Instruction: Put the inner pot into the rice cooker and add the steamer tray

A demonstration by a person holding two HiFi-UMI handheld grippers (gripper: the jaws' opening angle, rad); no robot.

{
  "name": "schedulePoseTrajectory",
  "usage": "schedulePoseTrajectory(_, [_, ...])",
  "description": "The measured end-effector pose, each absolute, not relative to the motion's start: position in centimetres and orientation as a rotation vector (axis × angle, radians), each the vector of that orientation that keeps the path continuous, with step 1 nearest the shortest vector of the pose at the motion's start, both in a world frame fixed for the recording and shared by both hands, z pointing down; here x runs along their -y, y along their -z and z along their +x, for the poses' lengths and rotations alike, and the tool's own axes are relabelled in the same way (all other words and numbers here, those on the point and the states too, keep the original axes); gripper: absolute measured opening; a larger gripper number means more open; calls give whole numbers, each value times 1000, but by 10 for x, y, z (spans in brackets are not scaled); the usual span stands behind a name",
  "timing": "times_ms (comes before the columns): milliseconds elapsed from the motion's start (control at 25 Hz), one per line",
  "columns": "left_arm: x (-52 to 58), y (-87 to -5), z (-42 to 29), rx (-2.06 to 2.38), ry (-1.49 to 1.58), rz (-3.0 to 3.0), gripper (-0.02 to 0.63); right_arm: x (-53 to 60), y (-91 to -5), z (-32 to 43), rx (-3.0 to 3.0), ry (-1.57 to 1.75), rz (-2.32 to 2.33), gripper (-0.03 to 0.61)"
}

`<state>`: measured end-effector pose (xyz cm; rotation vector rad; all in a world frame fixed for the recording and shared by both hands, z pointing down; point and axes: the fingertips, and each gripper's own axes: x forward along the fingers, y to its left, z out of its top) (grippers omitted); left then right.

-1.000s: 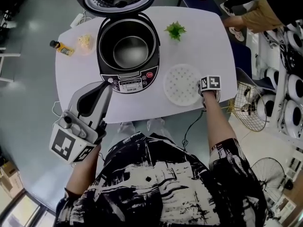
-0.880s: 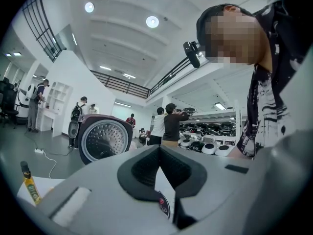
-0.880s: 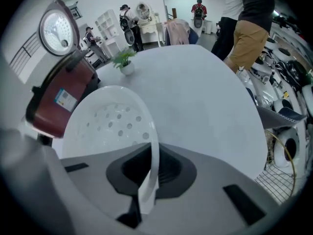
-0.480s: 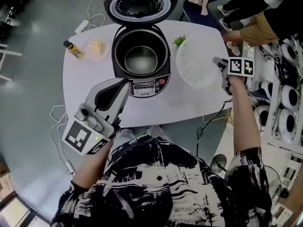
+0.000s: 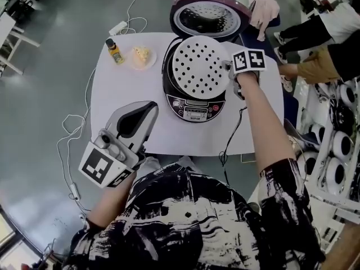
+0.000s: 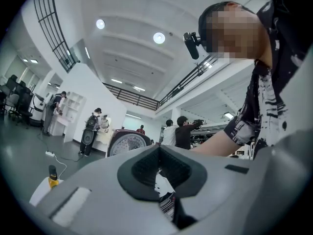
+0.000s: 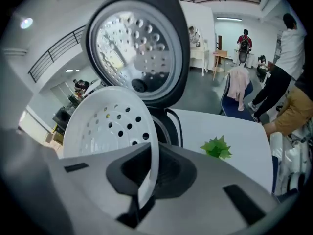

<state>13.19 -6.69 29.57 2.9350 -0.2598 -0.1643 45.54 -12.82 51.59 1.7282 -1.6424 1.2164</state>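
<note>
One steamer tray (image 5: 197, 66), rim in right claw (image 5: 229, 73), seemingly clear above cooker (image 5: 196, 109)

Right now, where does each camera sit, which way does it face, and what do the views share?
Head view: on the person's head, facing steeply down at table, rice cooker and steamer tray; shows forearms, shirt, left gripper, right gripper.
Left gripper view: on that gripper, facing level across the room over shut, empty jaws; shows the person's arm.
Right gripper view: on that gripper, angled down toward the cooker's lid, jaws clamped on the tray.
Shared: all three show the lid.
</note>
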Motion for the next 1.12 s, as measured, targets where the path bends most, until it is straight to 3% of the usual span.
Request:
schedulePoseTrajectory(480, [85, -299, 74, 406, 179, 2911, 5, 131, -557, 452, 1343, -1029, 1692, 2])
schedulePoseTrajectory(1120, [76, -290, 86, 327, 147, 2934, 5, 129, -556, 444, 1378, -740, 1601, 46])
